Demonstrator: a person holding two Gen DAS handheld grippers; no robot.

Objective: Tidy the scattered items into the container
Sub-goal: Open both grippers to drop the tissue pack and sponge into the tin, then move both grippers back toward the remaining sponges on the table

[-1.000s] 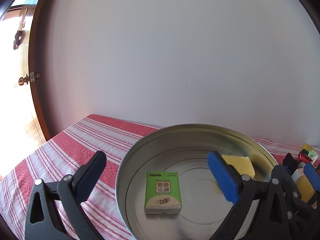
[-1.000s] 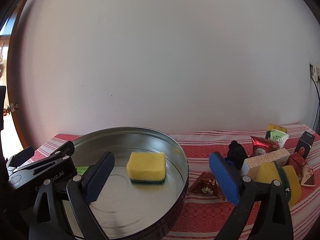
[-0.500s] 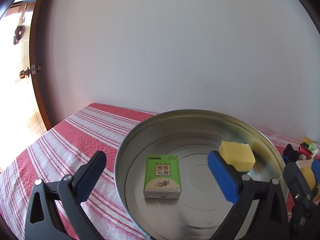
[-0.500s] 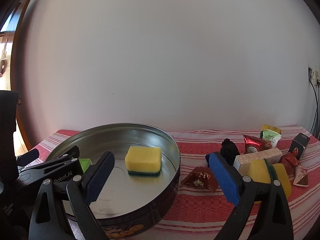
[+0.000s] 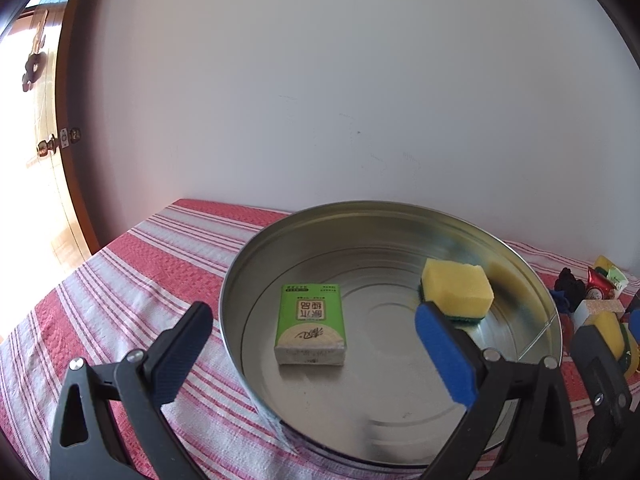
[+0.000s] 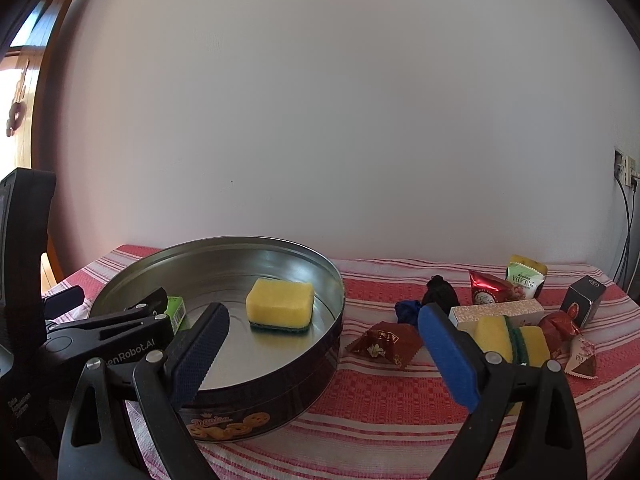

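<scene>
A round metal cookie tin (image 5: 536, 280) (image 6: 320, 360) holds a green box (image 5: 311, 330) (image 6: 176, 312) and a yellow sponge (image 5: 456, 290) (image 6: 280, 306). My left gripper (image 5: 316, 344) hangs open over the tin's near left rim, nothing between its fingers. My right gripper (image 6: 324, 346) is open too, straddling the tin's right wall. Scattered on the striped cloth to the right lie a brown candy packet (image 6: 386, 342), a second yellow sponge (image 6: 512, 340), a long white box (image 6: 496, 312), a black pouch (image 6: 440, 292) and red and green snack packets (image 6: 490, 292).
The table (image 5: 120, 280) with its red-striped cloth stands against a white wall. A wooden door (image 5: 52, 148) is at the far left. A small dark box (image 6: 582, 300) and wrapped sweets (image 6: 580, 356) lie at the far right, near a wall socket with cables (image 6: 626, 184).
Both grippers have pulled back and risen from the tin, which now looks smaller and farther. The green box and the sponge lie still inside it.
</scene>
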